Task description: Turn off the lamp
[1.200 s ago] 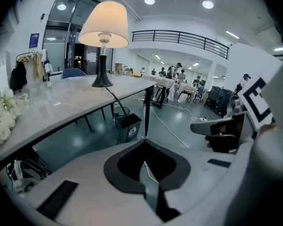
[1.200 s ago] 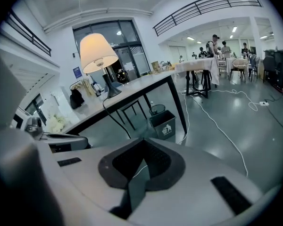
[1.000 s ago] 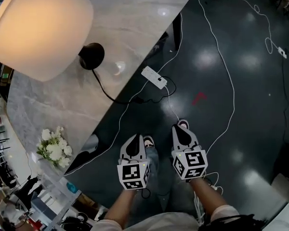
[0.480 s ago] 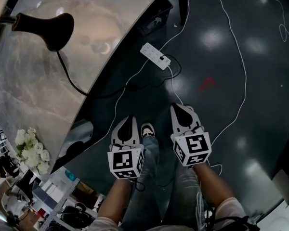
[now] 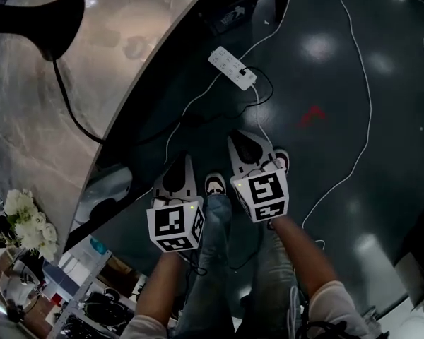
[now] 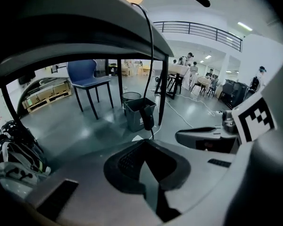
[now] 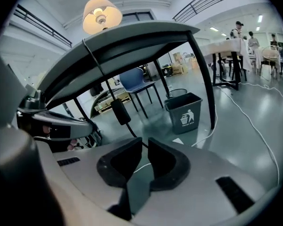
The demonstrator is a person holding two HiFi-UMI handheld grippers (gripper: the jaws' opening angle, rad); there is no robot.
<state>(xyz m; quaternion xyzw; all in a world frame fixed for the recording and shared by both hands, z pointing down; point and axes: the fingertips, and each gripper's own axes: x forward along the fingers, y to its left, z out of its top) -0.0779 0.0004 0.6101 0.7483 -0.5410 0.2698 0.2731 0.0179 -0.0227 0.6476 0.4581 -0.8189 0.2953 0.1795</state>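
Note:
The lamp's black base (image 5: 46,21) stands on the marble table (image 5: 134,69), and its black cord (image 5: 72,115) runs off the table's edge. In the right gripper view the lamp shade (image 7: 102,14) glows above the table, and the cord's inline switch (image 7: 119,111) hangs ahead of my right gripper (image 7: 145,142). That gripper's jaws are opening, a narrow gap with nothing in it. My left gripper (image 6: 144,142) is shut and empty, with the same switch (image 6: 146,117) hanging just beyond it. Both grippers (image 5: 180,164) (image 5: 239,143) are held below the table's edge, side by side.
A white power strip (image 5: 233,69) lies on the dark floor with white cables (image 5: 353,119) trailing around it. A grey waste bin (image 7: 186,109) and a blue chair (image 7: 134,81) stand under the table. White flowers (image 5: 25,221) sit at the table's near end.
The head view has tipped down, so the lit shade has left it. Both grippers have sunk below the table's edge, and the right one has shifted left, closer to the left one.

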